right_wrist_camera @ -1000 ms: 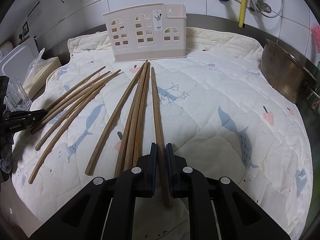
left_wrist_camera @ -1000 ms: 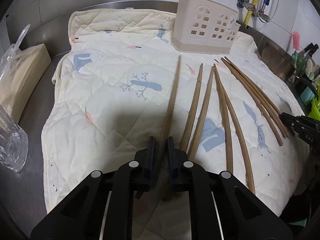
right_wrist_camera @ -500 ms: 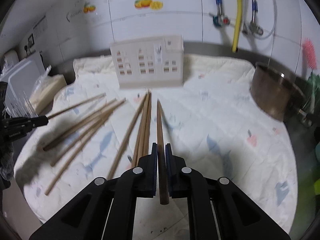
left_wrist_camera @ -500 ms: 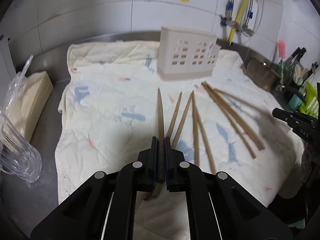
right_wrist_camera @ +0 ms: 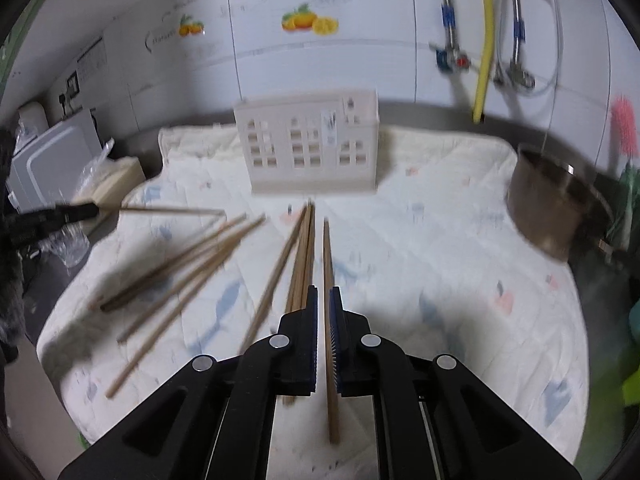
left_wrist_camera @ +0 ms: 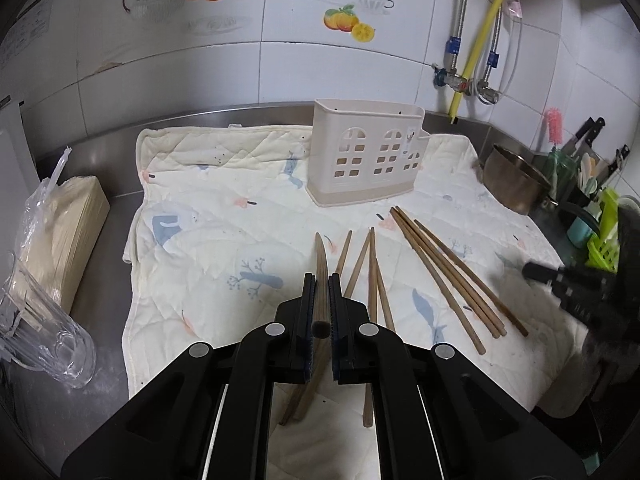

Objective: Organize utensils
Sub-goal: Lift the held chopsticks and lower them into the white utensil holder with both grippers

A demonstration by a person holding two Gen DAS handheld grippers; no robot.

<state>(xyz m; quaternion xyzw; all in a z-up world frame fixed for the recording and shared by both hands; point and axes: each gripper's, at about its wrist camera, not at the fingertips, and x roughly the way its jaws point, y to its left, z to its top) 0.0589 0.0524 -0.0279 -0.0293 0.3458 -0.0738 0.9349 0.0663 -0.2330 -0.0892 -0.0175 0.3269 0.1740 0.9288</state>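
A beige slotted utensil holder (left_wrist_camera: 368,156) (right_wrist_camera: 308,152) stands at the back of a quilted cloth (left_wrist_camera: 224,240). Several brown chopsticks (left_wrist_camera: 444,272) (right_wrist_camera: 188,272) lie loose on the cloth in front of it. My left gripper (left_wrist_camera: 320,280) is shut on one chopstick (left_wrist_camera: 321,252), which is held above the cloth and points toward the holder. My right gripper (right_wrist_camera: 324,292) is shut on another chopstick (right_wrist_camera: 327,256), also raised. The left gripper (right_wrist_camera: 60,214) shows at the left edge of the right wrist view, with its chopstick (right_wrist_camera: 172,211) sticking out. The right gripper (left_wrist_camera: 560,280) appears at the right in the left wrist view.
A metal pot (left_wrist_camera: 516,180) (right_wrist_camera: 560,208) sits off the cloth's right edge. Beyond it are a green rack (left_wrist_camera: 604,232) and a holder of knives. A glass mug (left_wrist_camera: 52,344) and a plastic-wrapped stack (left_wrist_camera: 68,232) stand on the steel counter at left.
Both grippers closed on a chopstick each and rose from the cloth, carrying them up. The holder and wall now sit lower in both views.
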